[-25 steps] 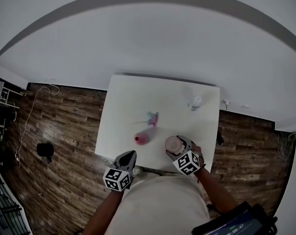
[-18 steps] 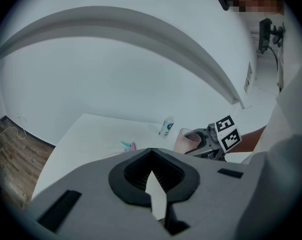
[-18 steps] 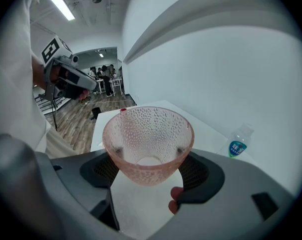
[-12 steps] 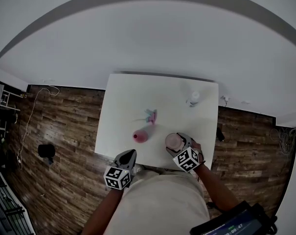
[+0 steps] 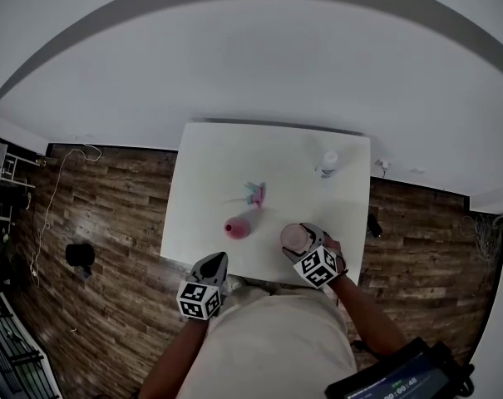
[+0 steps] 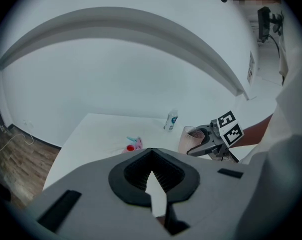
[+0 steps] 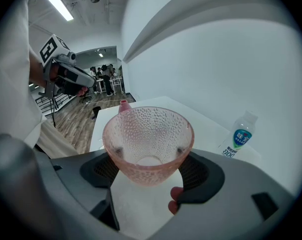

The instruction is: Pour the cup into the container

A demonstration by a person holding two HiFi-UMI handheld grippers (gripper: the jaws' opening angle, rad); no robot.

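A pink dimpled glass cup [image 7: 148,144] stands upright between the jaws of my right gripper [image 7: 149,159], and the pads press on both its sides. In the head view the cup [image 5: 294,238] and right gripper [image 5: 303,243] hover near the table's front right. A small pink container [image 5: 237,228] stands on the white table [image 5: 209,165], left of the cup; it also shows just behind the cup's rim [image 7: 124,105]. My left gripper [image 5: 216,260] is at the table's front edge, jaws shut with nothing in them [image 6: 151,150]. I cannot tell what the cup holds.
A small water bottle [image 5: 329,162] stands at the table's far right and shows in the right gripper view [image 7: 239,140]. A pink and teal object [image 5: 256,194] lies mid-table beyond the container. Wooden floor surrounds the table; a white wall runs behind it.
The head camera has shifted a little, so the table sits slightly higher in the frame. Both grippers and the cup keep nearly the same places.
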